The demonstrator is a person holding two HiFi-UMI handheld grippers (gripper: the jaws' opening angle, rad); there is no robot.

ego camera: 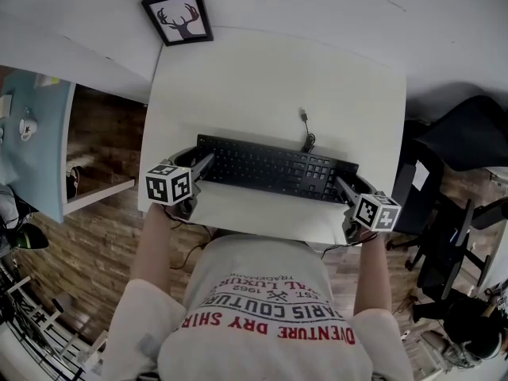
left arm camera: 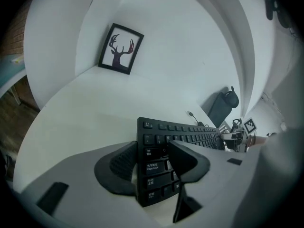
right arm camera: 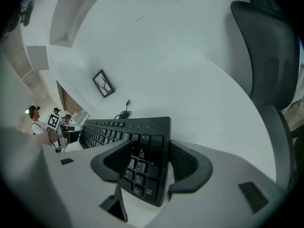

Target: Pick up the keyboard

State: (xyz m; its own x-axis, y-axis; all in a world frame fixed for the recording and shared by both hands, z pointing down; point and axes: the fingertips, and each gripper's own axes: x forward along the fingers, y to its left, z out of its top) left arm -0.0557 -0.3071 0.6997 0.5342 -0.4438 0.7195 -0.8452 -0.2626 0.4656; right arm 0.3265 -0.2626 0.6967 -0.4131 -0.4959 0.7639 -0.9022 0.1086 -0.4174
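A black keyboard (ego camera: 274, 167) lies across the near part of the white table (ego camera: 278, 78). My left gripper (ego camera: 208, 161) has the keyboard's left end between its jaws. In the left gripper view the keyboard (left arm camera: 190, 137) has one pad against its outer edge and the other on the keys, so this gripper (left arm camera: 154, 148) is shut on it. My right gripper (ego camera: 340, 185) grips the opposite end. Its own view shows the keyboard's number-pad end (right arm camera: 142, 141) pinched between the two pads of the right gripper (right arm camera: 151, 153).
The keyboard's cable (ego camera: 305, 129) trails off behind it on the table. A framed deer picture (ego camera: 178, 17) leans against the wall at the far left corner. A black office chair (ego camera: 456, 145) stands to the right of the table, and a light blue desk (ego camera: 36, 133) to the left.
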